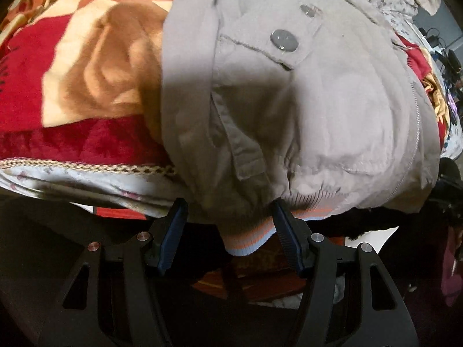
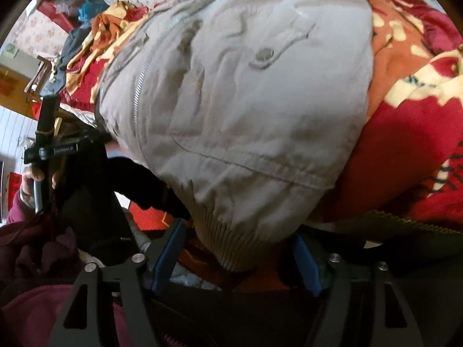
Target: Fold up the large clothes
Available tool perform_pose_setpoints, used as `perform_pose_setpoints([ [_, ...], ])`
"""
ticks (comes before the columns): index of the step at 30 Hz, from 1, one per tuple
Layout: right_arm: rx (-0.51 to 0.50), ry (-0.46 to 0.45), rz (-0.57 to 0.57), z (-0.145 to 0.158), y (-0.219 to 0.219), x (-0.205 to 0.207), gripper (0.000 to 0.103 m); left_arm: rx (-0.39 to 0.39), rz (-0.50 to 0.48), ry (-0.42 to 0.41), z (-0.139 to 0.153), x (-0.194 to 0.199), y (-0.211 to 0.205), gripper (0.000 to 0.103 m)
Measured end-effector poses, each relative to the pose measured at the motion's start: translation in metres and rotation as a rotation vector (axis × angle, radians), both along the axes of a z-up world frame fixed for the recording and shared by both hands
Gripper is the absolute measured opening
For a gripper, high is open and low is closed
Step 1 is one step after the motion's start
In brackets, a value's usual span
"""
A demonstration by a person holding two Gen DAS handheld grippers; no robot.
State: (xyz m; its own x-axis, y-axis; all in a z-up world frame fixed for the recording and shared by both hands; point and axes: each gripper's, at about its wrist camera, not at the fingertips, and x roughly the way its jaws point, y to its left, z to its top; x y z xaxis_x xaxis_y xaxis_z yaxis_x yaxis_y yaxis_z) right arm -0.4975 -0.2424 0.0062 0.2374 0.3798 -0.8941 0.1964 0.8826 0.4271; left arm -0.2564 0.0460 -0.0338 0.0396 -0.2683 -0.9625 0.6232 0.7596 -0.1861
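Note:
A beige jacket [image 1: 318,101] with a zip and buttoned pocket flaps lies spread on a red, orange and cream blanket [image 1: 72,72]. Its striped ribbed hem [image 1: 249,240] hangs over the bed's near edge, between the fingers of my left gripper [image 1: 227,211]. That gripper is open; the hem brushes the right pad only. In the right wrist view the jacket [image 2: 246,101] fills the middle. Its plain ribbed hem corner [image 2: 240,248] droops between the wide-apart fingers of my right gripper [image 2: 237,240], which is open and not pressing on it.
The blanket [image 2: 405,144] has a braided edge, and a floral sheet [image 1: 72,179] shows beneath it. A person's hand [image 2: 29,179] holds the other gripper's black handle at the left. Crumpled clothes [image 2: 110,26] and furniture lie beyond the jacket's far side.

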Motion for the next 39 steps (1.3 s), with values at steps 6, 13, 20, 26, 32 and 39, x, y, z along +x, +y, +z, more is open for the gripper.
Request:
perform_pose_setpoints([
  [6,0.034,0.009,-0.036,-0.017,0.002,0.009,0.065,0.010,-0.045,-0.002,-0.004,-0.002,-0.006,0.061],
  [13,-0.009,-0.060,-0.015,-0.002,0.011,0.009,0.021,-0.053,-0.032,-0.015,0.003,-0.003,0.002,0.026],
  [20,0.011,-0.173,0.047,0.040,0.017,-0.008,0.014,-0.179,-0.067,-0.020,0.056,-0.011,0.021,0.013],
  [26,0.042,-0.335,-0.002,0.085,0.007,-0.007,0.013,-0.316,-0.049,-0.040,0.107,-0.003,0.029,0.013],
  [32,0.047,-0.461,-0.081,0.113,-0.014,0.003,0.012,-0.396,-0.009,-0.093,0.140,0.017,0.022,0.013],
  [39,-0.001,-0.593,-0.217,0.136,-0.051,0.023,0.012,-0.467,0.038,-0.178,0.176,0.052,-0.001,0.013],
])
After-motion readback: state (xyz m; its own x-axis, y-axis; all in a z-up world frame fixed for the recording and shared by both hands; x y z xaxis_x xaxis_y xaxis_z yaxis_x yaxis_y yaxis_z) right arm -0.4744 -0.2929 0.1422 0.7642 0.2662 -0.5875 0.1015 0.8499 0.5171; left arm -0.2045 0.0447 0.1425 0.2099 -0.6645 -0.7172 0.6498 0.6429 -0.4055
